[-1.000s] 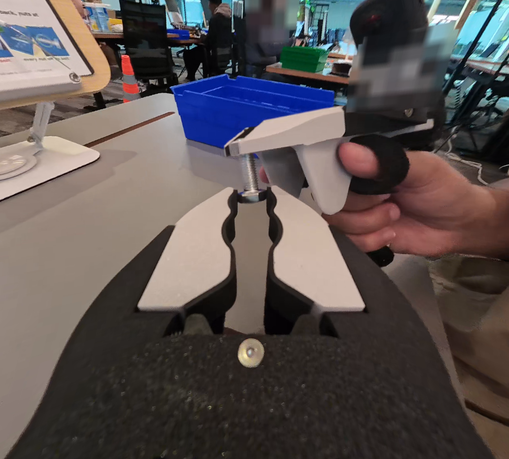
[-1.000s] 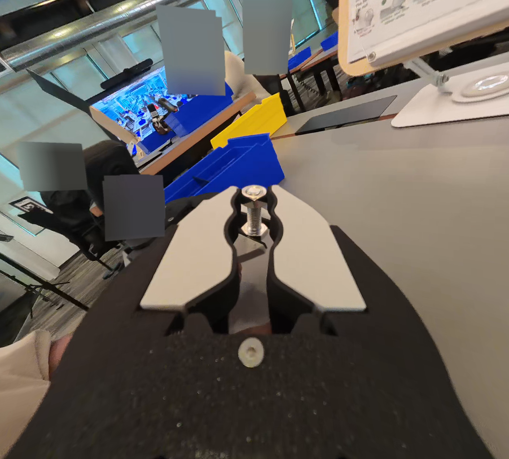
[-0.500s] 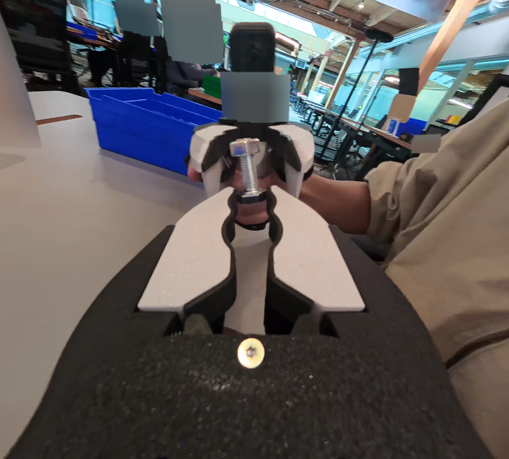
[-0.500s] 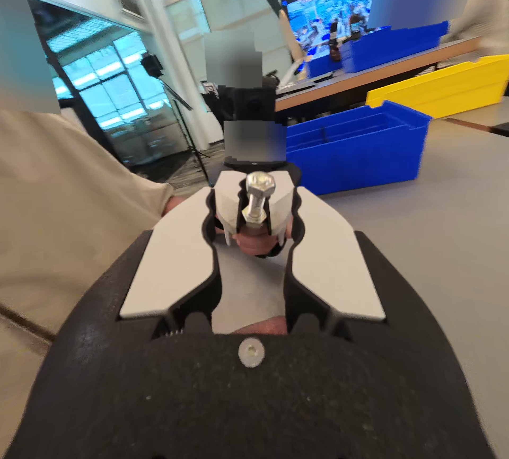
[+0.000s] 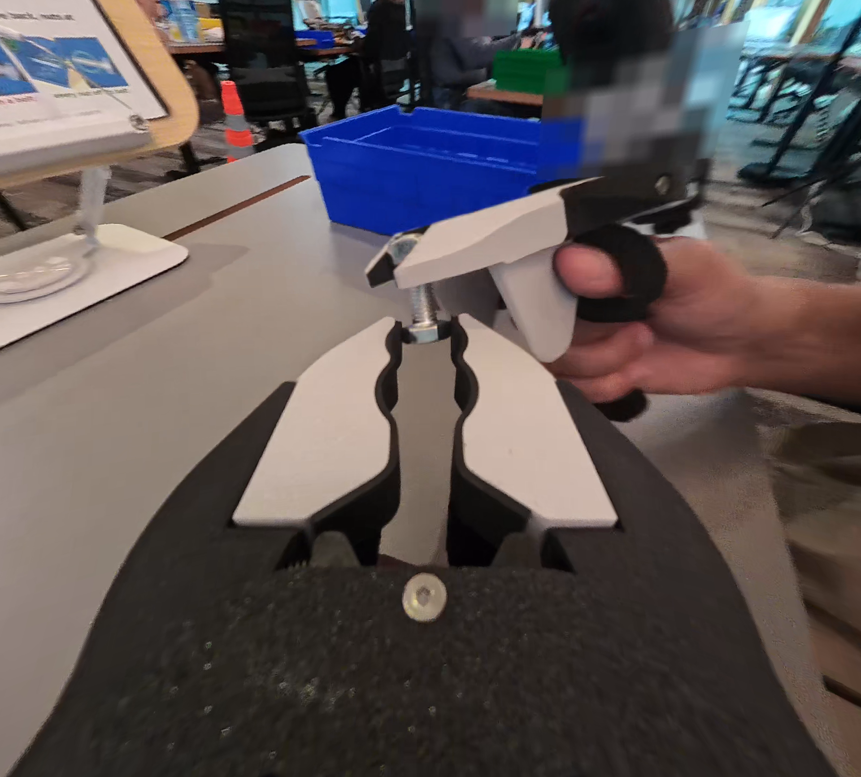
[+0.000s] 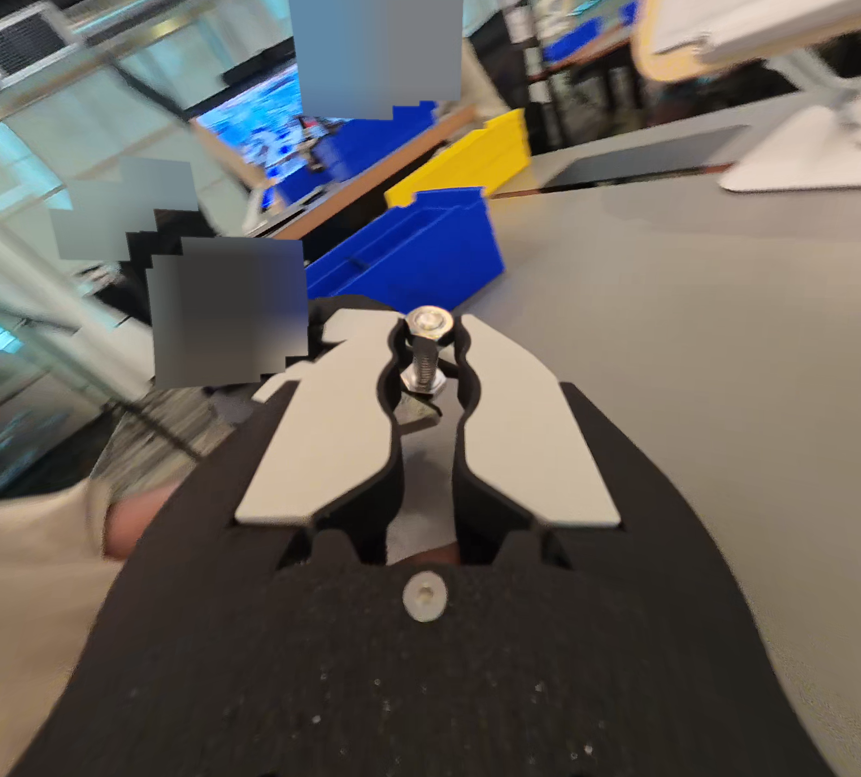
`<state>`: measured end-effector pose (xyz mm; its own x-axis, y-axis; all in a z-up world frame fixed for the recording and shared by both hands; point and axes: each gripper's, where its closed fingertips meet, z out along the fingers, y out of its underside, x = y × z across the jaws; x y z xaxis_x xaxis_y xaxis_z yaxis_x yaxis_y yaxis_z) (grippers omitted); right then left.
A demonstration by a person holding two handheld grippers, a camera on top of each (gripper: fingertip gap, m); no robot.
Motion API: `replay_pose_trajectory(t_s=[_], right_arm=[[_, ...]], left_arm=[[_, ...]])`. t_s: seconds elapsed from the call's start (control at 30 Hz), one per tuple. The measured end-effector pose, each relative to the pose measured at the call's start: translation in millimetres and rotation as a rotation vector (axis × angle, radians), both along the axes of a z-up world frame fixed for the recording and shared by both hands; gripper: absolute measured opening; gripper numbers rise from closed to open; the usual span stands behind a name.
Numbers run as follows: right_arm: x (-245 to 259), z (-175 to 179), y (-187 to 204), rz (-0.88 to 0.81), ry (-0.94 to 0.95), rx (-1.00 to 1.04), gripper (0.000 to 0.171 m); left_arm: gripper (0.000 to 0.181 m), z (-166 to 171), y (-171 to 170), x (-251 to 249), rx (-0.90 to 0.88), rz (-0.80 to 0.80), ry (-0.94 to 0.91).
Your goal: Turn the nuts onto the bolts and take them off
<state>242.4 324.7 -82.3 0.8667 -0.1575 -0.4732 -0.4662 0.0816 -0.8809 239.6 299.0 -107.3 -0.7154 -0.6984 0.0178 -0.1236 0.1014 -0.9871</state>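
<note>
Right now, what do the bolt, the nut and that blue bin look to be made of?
Bolt and nut: bright silvery metal, probably zinc-plated steel, judging by the shine and cut threads. Blue bin: moulded plastic, by its even colour, smooth walls and soft sheen.

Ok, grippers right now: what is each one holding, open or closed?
Left gripper: closed on the nut, low on the bolt.
Right gripper: closed on the bolt head.

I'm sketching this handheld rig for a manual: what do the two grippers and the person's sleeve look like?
Both the left gripper and right gripper have a speckled black body, a silver screw at centre, and light grey fingers with wavy black inner edges. The right gripper has a black finger loop. The sleeve is beige.
</note>
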Motion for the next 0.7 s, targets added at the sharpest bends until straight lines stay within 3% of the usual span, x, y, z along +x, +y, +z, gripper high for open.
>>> replay_pose_trajectory(t_s=[0.13,0.2,0.27,0.37,0.53,0.63,0.7], right_arm=[[1.6,-1.5,-4.6,-0.166,0.086,0.011,0.019],[-2.3,4.5,-6.3,-0.141,0.037,0.025,0.022],[-4.3,14.5,-10.1,-0.086,-0.028,0.072,0.039],[-9.4,24.9,-15.9,0.1,-0.118,0.143,0.05],[-35.6,31.5,-30.1,0.598,-0.06,0.262,0.048],[-47.8,27.2,-32.2,0.76,-0.063,0.267,0.042],[-45.8,23.7,-27.6,0.765,-0.063,0.268,0.02]], left_arm=[[0.019,-0.6,-3.9,-2.1,-0.013,-0.026,0.014],[0.019,2.1,-4.7,-4.0,-0.048,-0.045,0.025],[0.019,6.9,-6.4,-7.9,-0.099,-0.089,0.039],[0.019,18.3,-13.8,-21.8,-0.234,-0.23,0.089],[0.019,27.5,-21.9,-38.4,-0.372,-0.403,0.182],[0.019,24.3,-26.0,-42.3,-0.361,-0.435,0.203],[0.019,22.5,-28.4,-44.8,-0.347,-0.452,0.208]])
